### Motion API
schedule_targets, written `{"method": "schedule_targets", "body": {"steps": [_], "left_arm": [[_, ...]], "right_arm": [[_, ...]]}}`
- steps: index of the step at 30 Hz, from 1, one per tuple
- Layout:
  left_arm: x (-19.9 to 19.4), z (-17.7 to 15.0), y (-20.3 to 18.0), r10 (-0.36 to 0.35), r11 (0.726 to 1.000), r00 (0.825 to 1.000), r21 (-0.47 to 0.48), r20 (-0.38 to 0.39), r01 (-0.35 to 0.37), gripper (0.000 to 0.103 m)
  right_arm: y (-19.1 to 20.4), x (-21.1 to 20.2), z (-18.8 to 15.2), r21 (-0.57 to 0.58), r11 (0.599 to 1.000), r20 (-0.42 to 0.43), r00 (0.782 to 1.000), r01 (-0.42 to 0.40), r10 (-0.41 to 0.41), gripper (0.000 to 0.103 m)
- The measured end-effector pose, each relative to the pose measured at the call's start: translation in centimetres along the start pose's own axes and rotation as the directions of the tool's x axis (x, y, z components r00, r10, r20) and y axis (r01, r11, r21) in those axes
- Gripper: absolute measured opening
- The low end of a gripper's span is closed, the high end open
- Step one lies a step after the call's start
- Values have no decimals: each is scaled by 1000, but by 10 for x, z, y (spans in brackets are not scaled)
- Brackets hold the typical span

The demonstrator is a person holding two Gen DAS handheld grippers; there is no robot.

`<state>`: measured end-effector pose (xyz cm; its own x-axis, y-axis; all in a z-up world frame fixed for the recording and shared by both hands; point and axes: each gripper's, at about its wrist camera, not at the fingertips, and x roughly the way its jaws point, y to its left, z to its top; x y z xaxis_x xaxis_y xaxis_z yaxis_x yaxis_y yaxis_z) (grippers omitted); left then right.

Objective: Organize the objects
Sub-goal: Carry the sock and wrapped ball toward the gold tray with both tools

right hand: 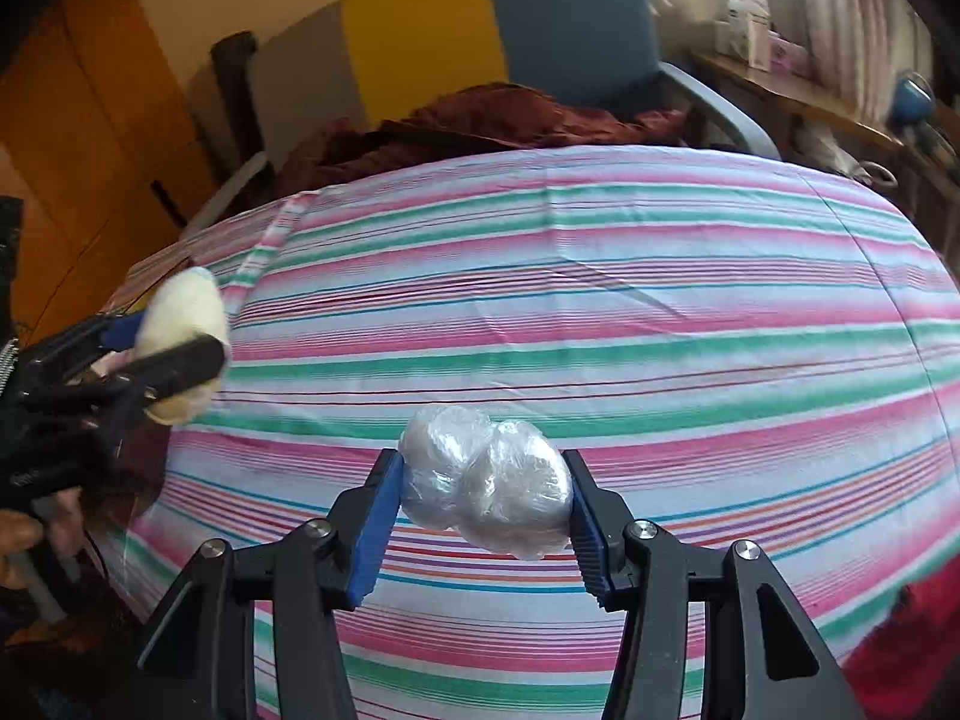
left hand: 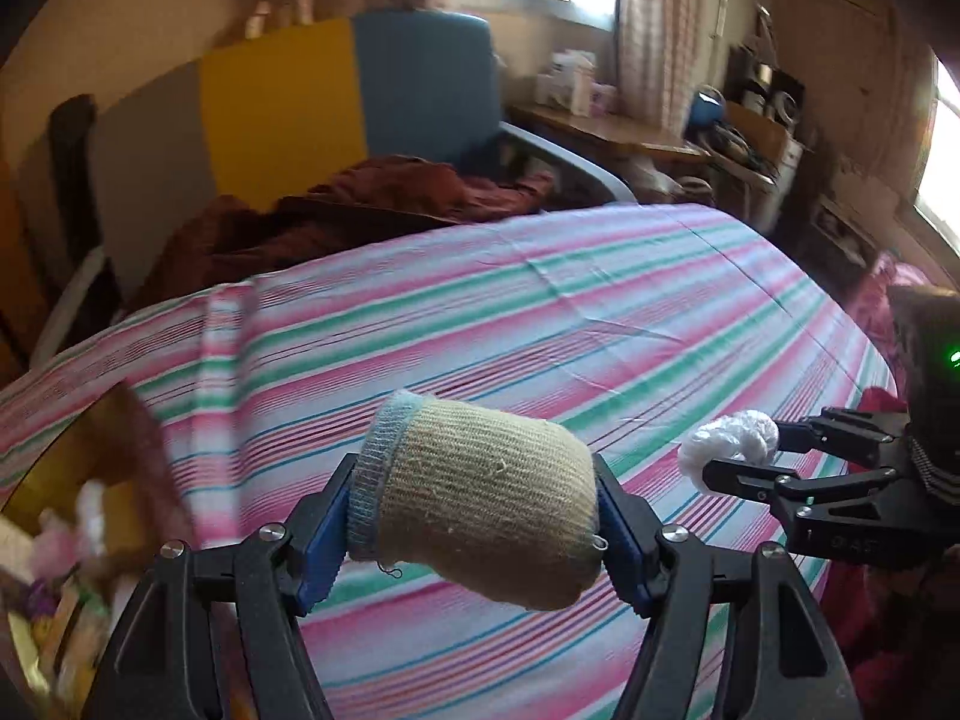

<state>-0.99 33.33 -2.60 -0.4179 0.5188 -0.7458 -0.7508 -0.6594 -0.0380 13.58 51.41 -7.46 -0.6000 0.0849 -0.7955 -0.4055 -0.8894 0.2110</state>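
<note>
Transport step: your left gripper (left hand: pixel 474 531) jaws grasp knit sock roll (left hand: pixel 480 498); right gripper (right hand: pixel 483 519) jaws grasp plastic-wrapped bundle (right hand: pixel 489 480), both above striped bed (right hand: pixel 600 312). Next: choose drop spot, lower, release.

Black hand-held gripper (left hand: pixel 474 516) with blue pads (left hand: pixel 327 540), silver screws (left hand: pixel 273 533)

the bed sheet (right hand: pixel 600 312) is striped pink, mint green, pale blue and white, with thin dark red and teal lines. the knitted sock (left hand: pixel 486 498) is beige with a light blue cuff. the plastic-wrapped bundle (right hand: pixel 486 480) is translucent white. the left claw (left hand: pixel 474 534) and the right claw (right hand: pixel 483 516) are black with blue pads. the crumpled cloth (left hand: pixel 360 204) is rust brown. the chair back (right hand: pixel 450 30) carries grey, yellow and blue panels. the curtain (left hand: pixel 648 18) is pale pink check.
</note>
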Motion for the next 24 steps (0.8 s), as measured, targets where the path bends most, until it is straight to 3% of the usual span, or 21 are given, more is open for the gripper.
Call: {"method": "schedule_targets", "body": {"steps": [8, 15, 24], "left_arm": [[-48, -25, 43, 97, 993, 994, -73, 47, -93, 72], [-69, -47, 84, 169, 976, 984, -148, 57, -159, 72], [-98, -86, 148, 241, 930, 969, -300, 53, -215, 72]], "right_arm": [[37, 4, 1, -48, 999, -11, 1000, -21, 20, 53], [94, 9, 13, -99, 991, 2, 996, -94, 95, 53], [185, 18, 27, -208, 955, -6, 977, -210, 213, 53]]}}
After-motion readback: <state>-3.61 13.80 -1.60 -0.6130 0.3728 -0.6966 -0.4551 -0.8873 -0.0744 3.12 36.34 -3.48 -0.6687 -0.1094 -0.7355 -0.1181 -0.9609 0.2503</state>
